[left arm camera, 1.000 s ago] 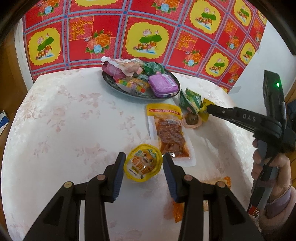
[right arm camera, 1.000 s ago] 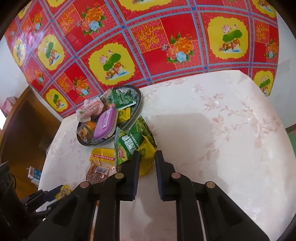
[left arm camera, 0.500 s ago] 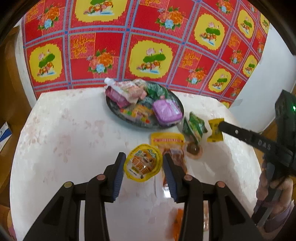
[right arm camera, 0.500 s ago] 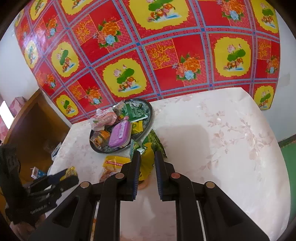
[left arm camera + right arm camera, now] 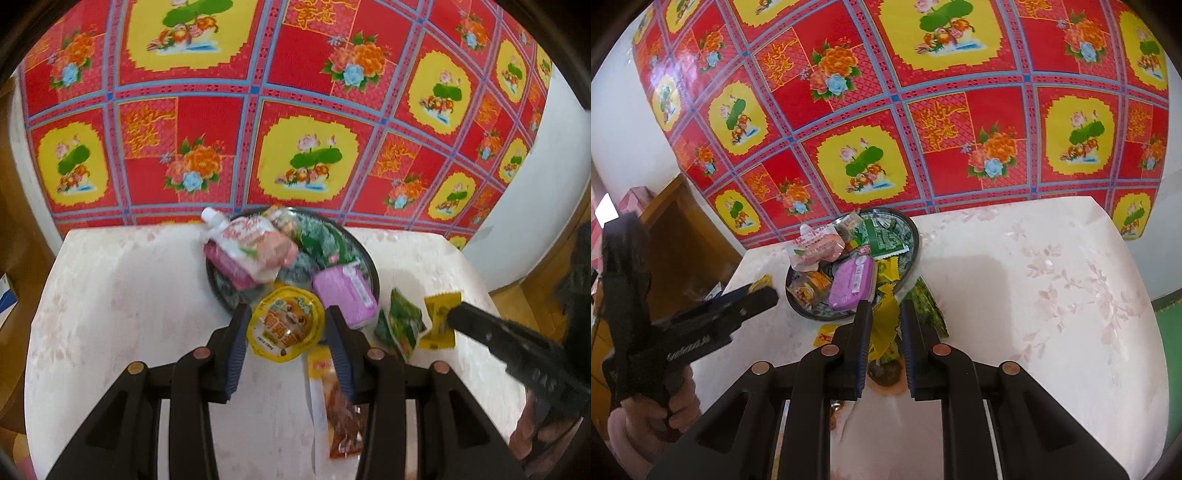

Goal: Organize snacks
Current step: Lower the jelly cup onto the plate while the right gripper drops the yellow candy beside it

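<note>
Left tongs clenched on yellow jelly cup, rigid, light, gripped across rim; right tongs pinching limp, crinkly yellow sachet near tray.

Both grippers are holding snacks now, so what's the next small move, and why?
Probably carry the left gripper forward over the dark tray and release: its yellow jelly cup hangs just short of the rim. The right gripper holds its yellow packet nearby.

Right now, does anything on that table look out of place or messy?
Yes. Some snacks lie loose on the table beside the tray: a green packet and an orange-brown pouch. In the tray, the pink spouted pouch sits tilted over the rim. Nothing looks spilled or torn.
</note>
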Tool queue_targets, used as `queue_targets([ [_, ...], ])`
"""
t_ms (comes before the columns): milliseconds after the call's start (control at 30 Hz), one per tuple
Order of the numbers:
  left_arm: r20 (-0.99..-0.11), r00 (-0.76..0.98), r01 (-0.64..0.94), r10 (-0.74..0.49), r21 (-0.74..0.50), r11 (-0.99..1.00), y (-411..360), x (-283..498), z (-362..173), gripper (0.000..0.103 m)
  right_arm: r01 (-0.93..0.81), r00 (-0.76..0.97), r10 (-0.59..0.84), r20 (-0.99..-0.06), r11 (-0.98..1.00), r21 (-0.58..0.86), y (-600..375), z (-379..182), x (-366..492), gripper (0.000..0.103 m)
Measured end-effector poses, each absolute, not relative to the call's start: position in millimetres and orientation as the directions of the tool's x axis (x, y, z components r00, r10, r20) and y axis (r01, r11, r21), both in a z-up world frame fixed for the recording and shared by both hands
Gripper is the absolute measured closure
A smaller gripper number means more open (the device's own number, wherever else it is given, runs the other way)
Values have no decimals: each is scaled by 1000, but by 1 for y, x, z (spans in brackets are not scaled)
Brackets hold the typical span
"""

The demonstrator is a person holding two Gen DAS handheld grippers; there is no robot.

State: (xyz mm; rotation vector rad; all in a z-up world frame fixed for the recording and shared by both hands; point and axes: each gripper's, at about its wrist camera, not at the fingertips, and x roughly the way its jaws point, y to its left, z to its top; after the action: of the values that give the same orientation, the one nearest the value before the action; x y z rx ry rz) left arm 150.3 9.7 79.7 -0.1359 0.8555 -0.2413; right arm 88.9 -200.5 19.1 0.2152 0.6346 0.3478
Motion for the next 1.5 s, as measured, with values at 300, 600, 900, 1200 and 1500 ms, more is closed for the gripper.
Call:
queue_targets([
  [300, -741, 613, 182, -275, -205, 962, -10, 182, 65, 60, -269, 746, 389, -541, 919, 290, -192, 24, 105, 85],
  [600, -741, 621, 186, -257, -180, 966, -19, 201, 55, 60, -278, 743, 393, -542, 918, 283, -187, 28, 126, 85],
  [900, -730, 630, 190, -263, -183, 964, -17, 195, 55, 50, -277, 730, 400, -554, 915, 295, -187, 25, 148, 85],
  [1200, -731, 629, 164, -265, -209, 964, -10, 187, 54, 50, -267, 715, 388, -581, 920, 286, -178, 15, 177, 86],
  [1500, -725, 640, 138, -254, -217, 966, 0, 176, 57, 50, -248, 685, 387, -617, 920, 303, -177, -3, 204, 85],
])
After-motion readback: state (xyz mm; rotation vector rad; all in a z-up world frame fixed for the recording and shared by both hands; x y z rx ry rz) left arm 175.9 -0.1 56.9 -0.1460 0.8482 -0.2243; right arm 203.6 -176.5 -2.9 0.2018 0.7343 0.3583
